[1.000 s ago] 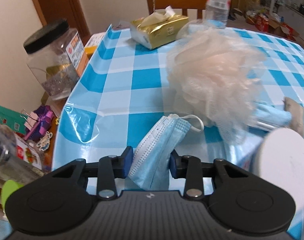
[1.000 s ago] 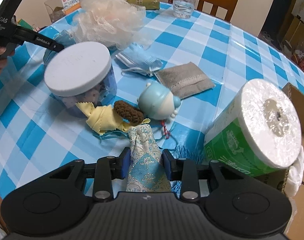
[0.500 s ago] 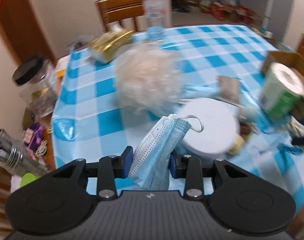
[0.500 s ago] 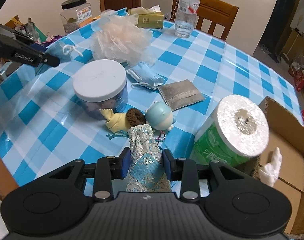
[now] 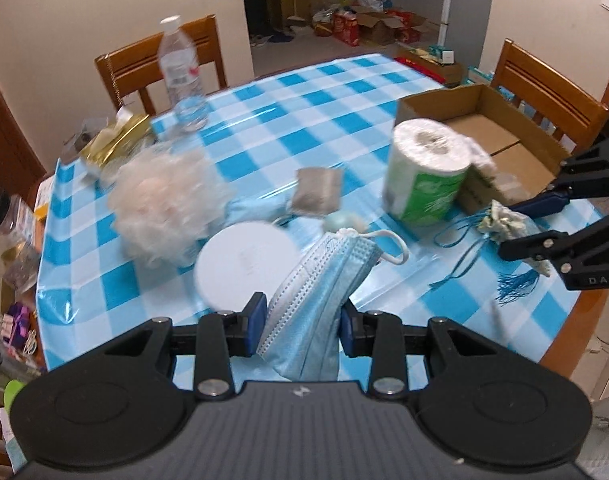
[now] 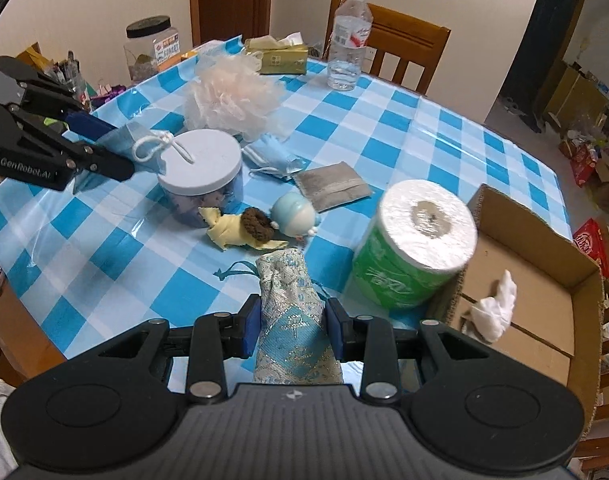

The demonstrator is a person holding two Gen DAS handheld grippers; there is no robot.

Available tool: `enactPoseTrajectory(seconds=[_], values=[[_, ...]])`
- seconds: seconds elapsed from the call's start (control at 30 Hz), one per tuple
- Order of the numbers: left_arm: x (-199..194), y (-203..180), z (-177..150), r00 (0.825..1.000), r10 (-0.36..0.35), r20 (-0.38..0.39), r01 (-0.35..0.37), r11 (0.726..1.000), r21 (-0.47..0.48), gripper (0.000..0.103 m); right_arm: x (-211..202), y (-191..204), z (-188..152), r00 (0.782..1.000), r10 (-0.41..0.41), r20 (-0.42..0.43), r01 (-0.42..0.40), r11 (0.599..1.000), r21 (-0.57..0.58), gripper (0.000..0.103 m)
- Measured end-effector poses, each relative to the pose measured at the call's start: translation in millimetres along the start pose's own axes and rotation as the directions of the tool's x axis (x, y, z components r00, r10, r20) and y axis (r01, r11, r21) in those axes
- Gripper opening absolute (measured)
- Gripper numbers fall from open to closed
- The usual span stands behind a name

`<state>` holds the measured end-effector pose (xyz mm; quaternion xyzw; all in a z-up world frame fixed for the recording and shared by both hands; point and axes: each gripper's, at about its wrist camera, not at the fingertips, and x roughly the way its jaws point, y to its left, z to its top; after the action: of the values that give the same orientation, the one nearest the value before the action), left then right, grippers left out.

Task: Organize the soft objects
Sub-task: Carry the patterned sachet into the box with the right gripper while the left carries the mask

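Carry step, both hands loaded. My left gripper [image 5: 300, 326] is clamped tight on a folded blue face mask [image 5: 320, 292], pads pressing both sides, ear loop sticking out the top; mask is off the counter [image 5: 288, 120], hanging above the white-lidded jar [image 5: 244, 264]. My right gripper [image 6: 290, 330] is closed on a brocade drawstring pouch [image 6: 292, 308], teal cord and tassel trailing below; pouch is lifted clear too. In the left wrist view the right gripper sits close to the near corner of the cardboard box [image 5: 500, 136], pouch hanging just short of the wall.

Box is the drop target, I judge: open top, on the far right edge of the counter, one white cloth wad [image 6: 492, 308] already inside. Toilet roll [image 6: 416, 240] stands touching the box's near wall, so it's in the way of a straight line in.

Still loose on the counter: mesh bath puff [image 6: 232, 96], second blue mask [image 6: 272, 156], grey sachet [image 6: 332, 186], yellow cloth [image 6: 236, 236] with brown knit piece [image 6: 256, 220], small round toy [image 6: 296, 216].

Next move, my call: bring the pouch over the box wall, passing above the roll, then let go once it's over the box floor. Watch the dangling cord, could snag the roll or the box edge. Left follows with the mask from further off; needs to cross over the jar and roll without clipping the right gripper. Left view is motion-blurred, so exact clearance I can't tell.
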<state>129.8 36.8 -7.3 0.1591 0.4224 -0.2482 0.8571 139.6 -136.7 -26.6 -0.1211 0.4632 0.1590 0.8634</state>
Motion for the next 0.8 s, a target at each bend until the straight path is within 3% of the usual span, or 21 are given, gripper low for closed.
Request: enactPoseTrajectory(seconds=[0.4, 0.8], values=[[12.4, -90.3, 49.5, 0.998, -0.056, 0.033, 0.055, 0.998, 0.035, 0.036, -35.6, -86.0, -25.9, 0.997, -0.051, 0.054, 0.050, 0.999, 0.012, 0.039], [46.0, -157.3, 98.7, 0.992, -0.106, 0.074, 0.104, 0.994, 0.025, 0.036, -34.9, -182.4, -44.3, 0.989, -0.139, 0.051, 0.139, 0.990, 0.001, 0.039]])
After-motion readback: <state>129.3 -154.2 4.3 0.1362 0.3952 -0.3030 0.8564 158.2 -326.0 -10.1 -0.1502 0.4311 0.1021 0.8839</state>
